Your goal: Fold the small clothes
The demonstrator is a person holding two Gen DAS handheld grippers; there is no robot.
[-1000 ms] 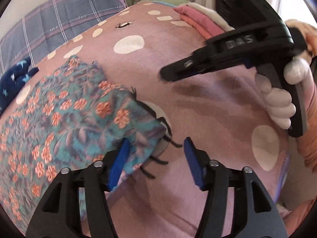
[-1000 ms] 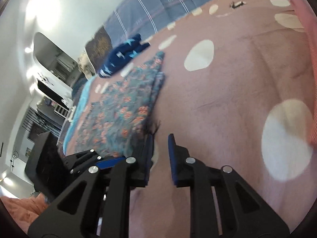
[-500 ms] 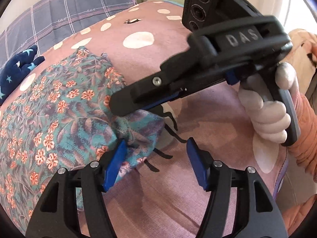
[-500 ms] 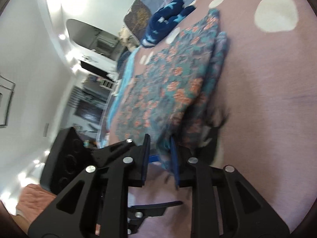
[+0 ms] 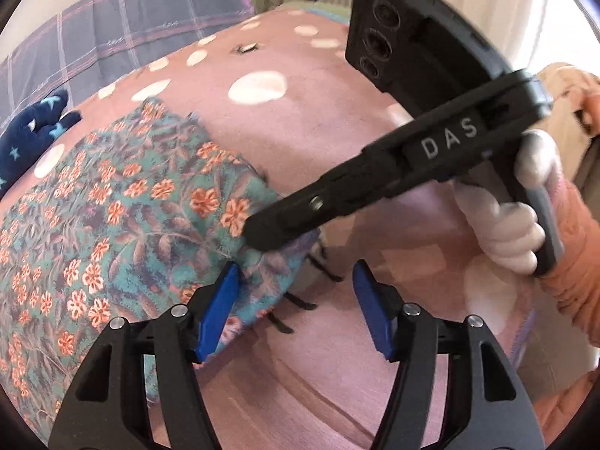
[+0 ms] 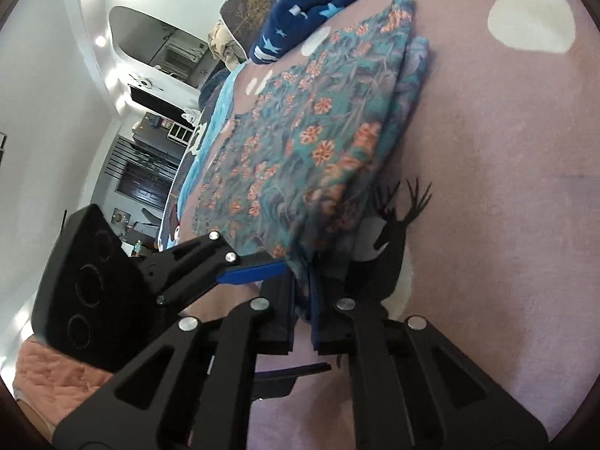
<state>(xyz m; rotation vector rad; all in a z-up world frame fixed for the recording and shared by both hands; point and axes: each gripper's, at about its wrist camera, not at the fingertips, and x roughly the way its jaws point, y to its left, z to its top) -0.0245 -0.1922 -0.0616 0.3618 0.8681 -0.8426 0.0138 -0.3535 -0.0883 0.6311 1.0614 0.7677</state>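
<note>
Cloth is the matter here: the floral garment (image 5: 123, 206) lies flat on the bed (image 5: 300, 120), on its pink spotted blanket, already doubled over on itself, with its near corner resting on the deer print (image 6: 397, 221). Your right tongs (image 6: 302, 296) have come down to that corner and pinched shut on its edge; in the right wrist view the fabric runs straight into the narrow slit between the blue pads. Your left tongs (image 5: 296, 300) stand well open just beside the same corner, one pad (image 5: 217, 307) touching the cloth, the other over bare blanket, with nothing gripped. A navy star-print piece (image 5: 33, 138) waits near the far edge of the bed, by the plaid pillow (image 5: 112, 37).

You look to be at the start of another fold, corner taken but not yet lifted. Next you will likely want the left tongs to close on the edge a little along from the right, so both hands lift the hem evenly and carry it across. Watch that only the layers you mean to move come up, since the doubled fabric could drag or peel apart.
</note>
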